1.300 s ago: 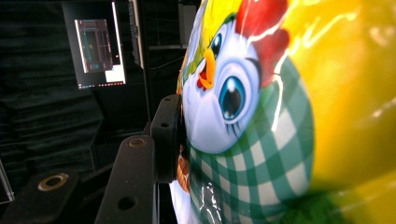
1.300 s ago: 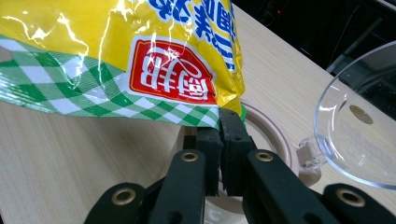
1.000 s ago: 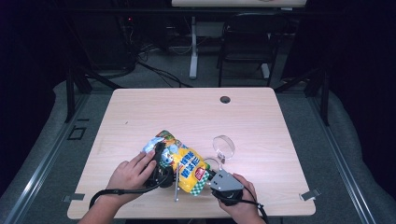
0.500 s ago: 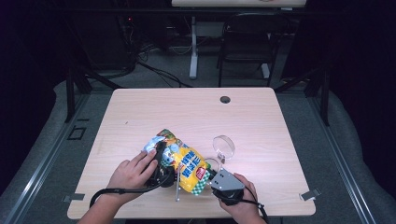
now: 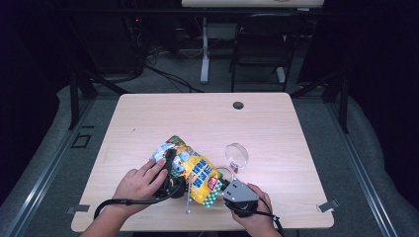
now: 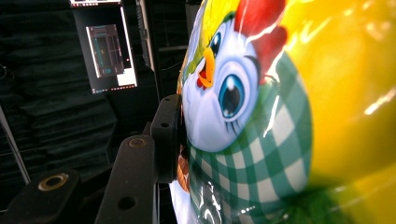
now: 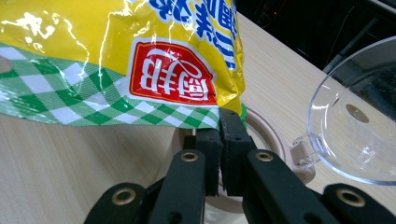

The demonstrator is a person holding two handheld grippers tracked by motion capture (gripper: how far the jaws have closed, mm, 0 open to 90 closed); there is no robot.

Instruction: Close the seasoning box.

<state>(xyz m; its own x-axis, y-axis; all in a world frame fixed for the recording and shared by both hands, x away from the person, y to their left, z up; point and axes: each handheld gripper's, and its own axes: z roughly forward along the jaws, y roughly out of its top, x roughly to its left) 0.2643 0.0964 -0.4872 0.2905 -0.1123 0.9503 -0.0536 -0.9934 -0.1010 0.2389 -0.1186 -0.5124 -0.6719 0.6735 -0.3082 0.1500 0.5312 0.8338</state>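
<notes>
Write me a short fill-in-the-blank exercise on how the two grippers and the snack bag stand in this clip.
1. The right gripper pinches the bag's ____ checked corner.
2. The yellow snack bag pictures a cartoon ____ beside the left gripper.
3. The clear lid belongs to a container lying at the bag's ____ side in the high view.

Missing words: green; chicken; right

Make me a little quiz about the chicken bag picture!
1. True or false: the right tool pinches a corner of the bag.
2. What animal is drawn on the bag? A) chicken B) fish C) cat
3. Fill in: the clear lid lies to the ____ of the bag in the high view.

Key: 1 true; 2 A; 3 right.
</notes>
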